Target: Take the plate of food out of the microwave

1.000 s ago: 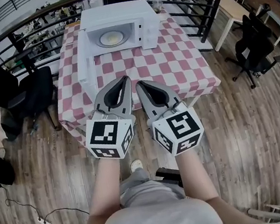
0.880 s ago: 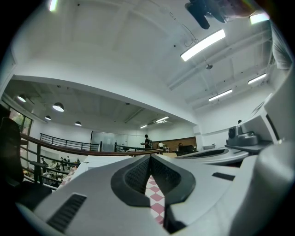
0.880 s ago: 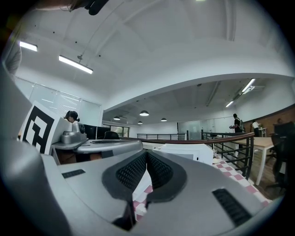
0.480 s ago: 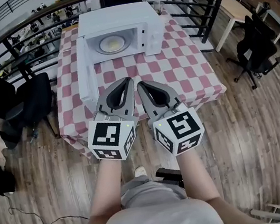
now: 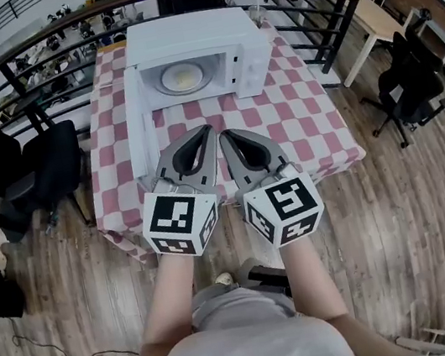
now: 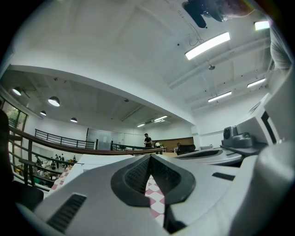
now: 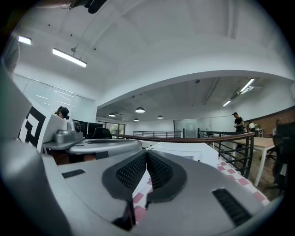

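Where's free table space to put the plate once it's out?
Bare cloth runs from the microwave front to the near edge, widest right of centre. The left side is tight: the open door juts out over it.

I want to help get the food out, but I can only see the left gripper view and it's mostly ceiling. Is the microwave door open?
Observer: Yes. In the head view the microwave has its door swung wide open to the left.
Operator: Is anything inside?
Observer: A plate of food sits in the middle of the cavity.
Operator: Is the other gripper ready to grab it?
Observer: Not yet. In the right gripper view the right gripper has its jaws together, with nothing between them.
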Demonstrator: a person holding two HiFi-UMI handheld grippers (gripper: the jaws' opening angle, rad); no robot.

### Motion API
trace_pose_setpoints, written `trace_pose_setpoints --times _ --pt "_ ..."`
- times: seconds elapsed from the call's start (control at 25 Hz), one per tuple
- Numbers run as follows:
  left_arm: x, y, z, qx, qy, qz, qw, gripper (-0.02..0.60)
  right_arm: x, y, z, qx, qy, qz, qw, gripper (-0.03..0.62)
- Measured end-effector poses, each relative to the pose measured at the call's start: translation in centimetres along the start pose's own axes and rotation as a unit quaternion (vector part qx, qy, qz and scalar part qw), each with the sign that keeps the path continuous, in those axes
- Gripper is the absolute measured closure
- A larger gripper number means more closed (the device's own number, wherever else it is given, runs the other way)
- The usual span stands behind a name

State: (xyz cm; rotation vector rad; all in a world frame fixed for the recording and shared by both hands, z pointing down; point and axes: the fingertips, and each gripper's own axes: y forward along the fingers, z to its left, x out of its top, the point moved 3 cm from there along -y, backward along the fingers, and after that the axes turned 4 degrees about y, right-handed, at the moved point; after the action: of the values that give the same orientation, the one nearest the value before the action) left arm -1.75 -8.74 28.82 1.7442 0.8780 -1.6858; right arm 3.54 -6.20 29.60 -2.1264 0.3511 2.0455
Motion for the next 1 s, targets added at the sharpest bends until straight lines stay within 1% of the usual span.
trace_pose_setpoints --times 0.36,1.0 --pt "-1.0 4.3 2.4 0.007 -0.005 0.003 1.0000 0.578 -0.4 4.0 -3.2 0.005 0.003 0.003 1.000 0.568" --pt "-4.7 14.8 8.9 0.068 -0.021 0.026 0.9971 0.578 -1.7 14.0 -12.0 0.047 -0.003 0.029 0.998 0.568"
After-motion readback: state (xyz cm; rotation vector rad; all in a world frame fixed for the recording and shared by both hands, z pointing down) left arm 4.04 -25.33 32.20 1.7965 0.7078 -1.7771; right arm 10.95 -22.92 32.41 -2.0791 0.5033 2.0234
